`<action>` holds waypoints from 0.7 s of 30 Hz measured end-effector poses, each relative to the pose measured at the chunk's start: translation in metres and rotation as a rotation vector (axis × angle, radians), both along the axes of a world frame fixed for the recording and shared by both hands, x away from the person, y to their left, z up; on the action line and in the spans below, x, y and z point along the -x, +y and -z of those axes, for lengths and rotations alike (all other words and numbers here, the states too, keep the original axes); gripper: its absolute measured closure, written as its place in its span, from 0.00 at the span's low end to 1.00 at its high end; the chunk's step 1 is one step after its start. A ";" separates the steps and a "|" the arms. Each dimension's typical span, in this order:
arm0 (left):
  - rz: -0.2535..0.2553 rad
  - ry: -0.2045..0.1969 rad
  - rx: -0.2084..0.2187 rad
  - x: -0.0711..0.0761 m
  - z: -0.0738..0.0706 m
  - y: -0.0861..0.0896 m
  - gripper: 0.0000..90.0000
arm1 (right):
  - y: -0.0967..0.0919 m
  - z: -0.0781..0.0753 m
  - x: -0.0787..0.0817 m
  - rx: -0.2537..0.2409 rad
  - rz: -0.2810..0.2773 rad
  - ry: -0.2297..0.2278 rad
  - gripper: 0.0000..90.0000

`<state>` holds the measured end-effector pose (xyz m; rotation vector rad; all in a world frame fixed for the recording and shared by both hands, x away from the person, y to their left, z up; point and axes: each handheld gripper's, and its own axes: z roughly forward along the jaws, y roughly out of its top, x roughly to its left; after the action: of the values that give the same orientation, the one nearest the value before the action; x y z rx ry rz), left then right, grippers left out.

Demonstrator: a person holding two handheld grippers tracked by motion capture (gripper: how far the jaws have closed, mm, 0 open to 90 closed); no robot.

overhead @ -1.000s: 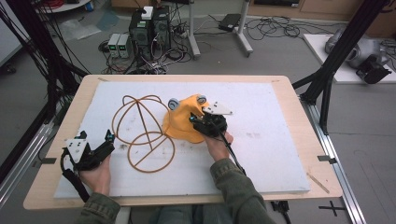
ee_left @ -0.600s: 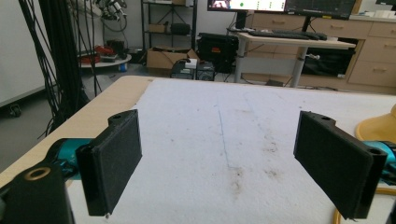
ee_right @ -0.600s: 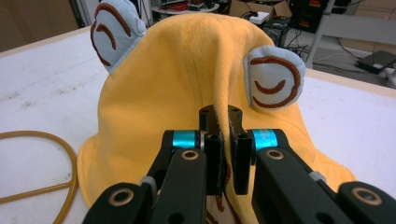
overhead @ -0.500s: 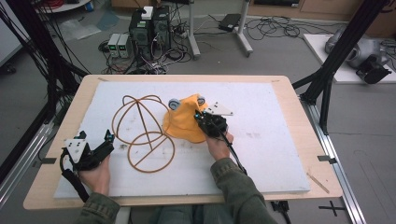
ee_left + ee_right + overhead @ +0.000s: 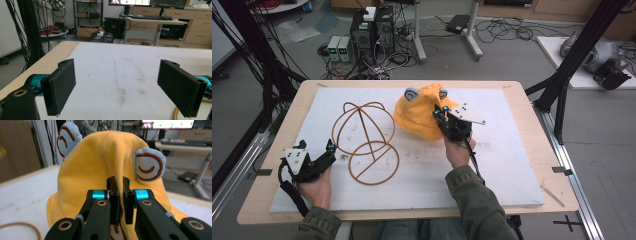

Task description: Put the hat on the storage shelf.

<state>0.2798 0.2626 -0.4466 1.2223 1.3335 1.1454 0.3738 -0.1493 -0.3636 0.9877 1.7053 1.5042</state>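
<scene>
My right hand-held gripper (image 5: 119, 195) pinches a fold of the soft, light yellow hat (image 5: 422, 117) at twelve o'clock on the desk (image 5: 522, 165), so I judge it floppy; my left hand-held gripper (image 5: 122, 87) gapes wide, holding nothing.

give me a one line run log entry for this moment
right gripper: shut on yellow hat, lifting it | left gripper: open, idle on white mat | wire frame: bare, beside hat

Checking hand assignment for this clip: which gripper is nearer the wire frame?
Left. The left gripper sits open just beside the wire frame, at its left edge. The right gripper is farther off to the frame's right, jaws shut on the yellow hat.
</scene>
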 end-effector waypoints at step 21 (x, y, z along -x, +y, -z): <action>0.006 0.003 0.002 -0.001 0.001 -0.002 0.17 | -0.020 -0.105 0.028 -0.190 -0.175 -0.202 0.98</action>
<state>0.2805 0.2604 -0.4473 1.2264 1.3320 1.1379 0.3462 -0.1691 -0.2590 0.7645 1.5587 1.8414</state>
